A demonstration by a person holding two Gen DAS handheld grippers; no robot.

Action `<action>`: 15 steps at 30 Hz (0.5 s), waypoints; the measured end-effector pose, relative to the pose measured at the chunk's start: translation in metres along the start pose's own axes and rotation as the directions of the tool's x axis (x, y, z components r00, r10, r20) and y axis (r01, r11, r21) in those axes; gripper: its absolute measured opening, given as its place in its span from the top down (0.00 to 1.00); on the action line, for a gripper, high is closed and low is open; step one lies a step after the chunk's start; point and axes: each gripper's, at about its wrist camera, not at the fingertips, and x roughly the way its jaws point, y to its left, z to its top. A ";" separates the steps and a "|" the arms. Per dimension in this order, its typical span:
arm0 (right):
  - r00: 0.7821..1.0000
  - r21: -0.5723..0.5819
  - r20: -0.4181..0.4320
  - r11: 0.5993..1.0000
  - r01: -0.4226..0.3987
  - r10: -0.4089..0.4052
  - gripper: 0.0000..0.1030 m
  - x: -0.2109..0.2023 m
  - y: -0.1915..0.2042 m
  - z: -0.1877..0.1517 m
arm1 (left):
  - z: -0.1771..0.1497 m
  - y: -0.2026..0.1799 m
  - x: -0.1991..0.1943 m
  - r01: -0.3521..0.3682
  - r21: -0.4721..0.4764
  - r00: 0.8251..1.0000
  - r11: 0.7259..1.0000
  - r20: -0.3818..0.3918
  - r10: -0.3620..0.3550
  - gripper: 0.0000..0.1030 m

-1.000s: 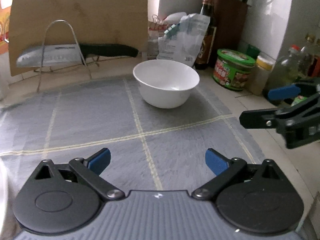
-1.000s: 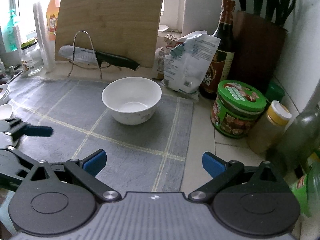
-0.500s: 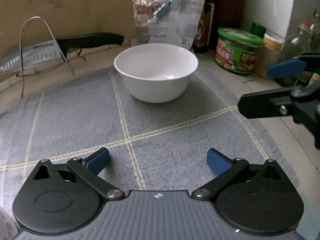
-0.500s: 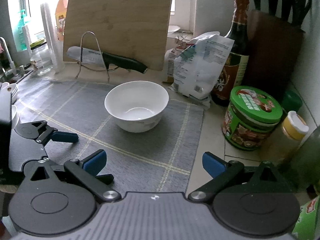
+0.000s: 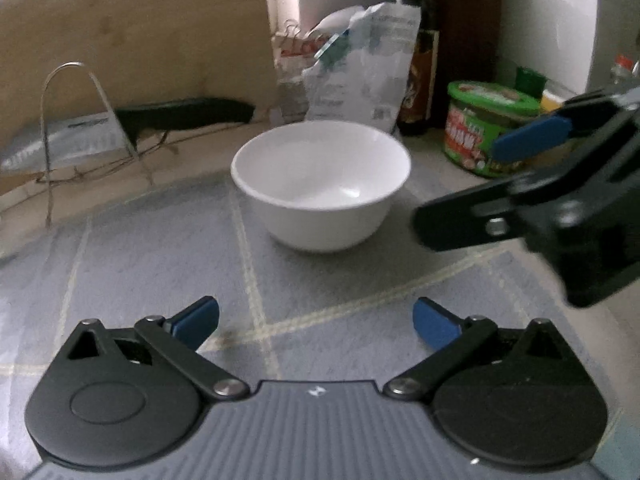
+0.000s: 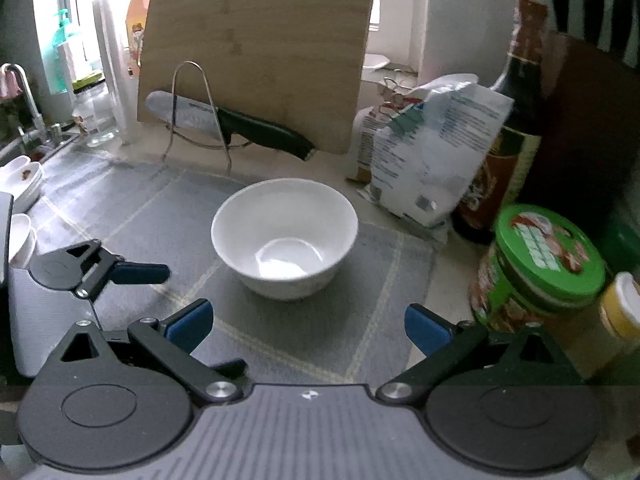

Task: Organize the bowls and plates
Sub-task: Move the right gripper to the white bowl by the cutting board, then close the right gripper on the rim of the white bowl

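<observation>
A white empty bowl [image 5: 321,182] stands upright on the grey checked mat [image 5: 160,264]; it also shows in the right wrist view [image 6: 285,236]. My left gripper [image 5: 316,322] is open and empty, a short way in front of the bowl. My right gripper [image 6: 309,322] is open and empty, just in front of the bowl. The right gripper shows at the right edge of the left wrist view [image 5: 532,184]. The left gripper shows at the left of the right wrist view [image 6: 104,270]. Stacked white dishes [image 6: 22,184] lie at the far left near the sink.
A wooden cutting board [image 6: 260,52] leans at the back, with a knife [image 6: 240,124] on a wire rack [image 6: 192,116]. A white bag [image 6: 432,148], a dark bottle [image 6: 516,120], a green-lidded tub [image 6: 544,268] and a yellow-capped jar [image 6: 620,320] crowd the right side.
Both grippers have moved closer to the bowl, which looks larger in both views. The right gripper has come further into the left wrist view. Both stay open.
</observation>
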 end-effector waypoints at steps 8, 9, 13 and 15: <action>0.998 -0.029 0.023 0.998 -0.059 0.060 0.00 0.020 -0.009 0.025 | 0.013 0.000 0.008 0.006 0.004 0.998 1.000 0.063 -0.006 0.01; 0.997 -0.033 0.020 0.997 -0.068 0.069 0.00 0.024 -0.010 0.028 | 0.015 0.001 0.010 0.006 0.007 0.998 1.000 0.068 -0.007 0.01; 0.996 -0.026 0.006 0.995 -0.091 0.091 0.05 0.038 -0.015 0.035 | 0.020 0.003 0.016 -0.010 0.017 0.996 1.000 0.086 0.009 0.01; 0.994 -0.015 -0.006 0.994 -0.110 0.110 0.11 0.046 -0.018 0.038 | 0.024 0.004 0.018 -0.007 0.007 0.995 1.000 0.098 0.006 0.01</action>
